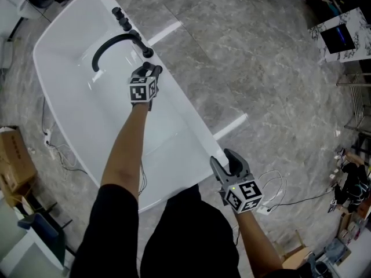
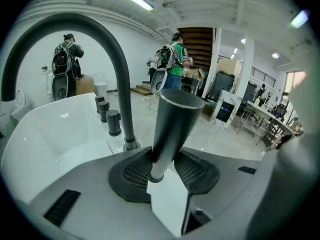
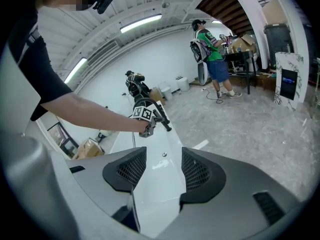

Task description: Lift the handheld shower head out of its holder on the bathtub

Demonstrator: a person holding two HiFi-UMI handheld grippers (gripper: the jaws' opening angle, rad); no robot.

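Handheld shower head [image 2: 172,124] is located on the counter [image 1: 174,106] (flat rim of the bathtub [image 1: 75,86]), on the right long edge toward the far end. It is set just beside the base of the arched spout [image 2: 119,59], on the near side. The knobs [image 2: 114,122] are lined up beyond the spout.

Long axis is seen near upright, top leaning slightly right in the left gripper view, body widening upward. Lower end is judged seated at a dark collar on the rim; the holder itself cannot be made out clearly.

Left hand-held gripper [image 2: 162,169] is closed on the narrow lower part of the handle, pads [image 2: 137,171] pressed on both sides. Right hand-held gripper [image 1: 223,158] is held wide open with nothing between the jaws, well apart, off the near right edge of the counter.

Judgement: the lift is best done by the left side, pulled straight up along the handle axis. A sideways pull is likely to bind, and the nearby spout must be cleared.
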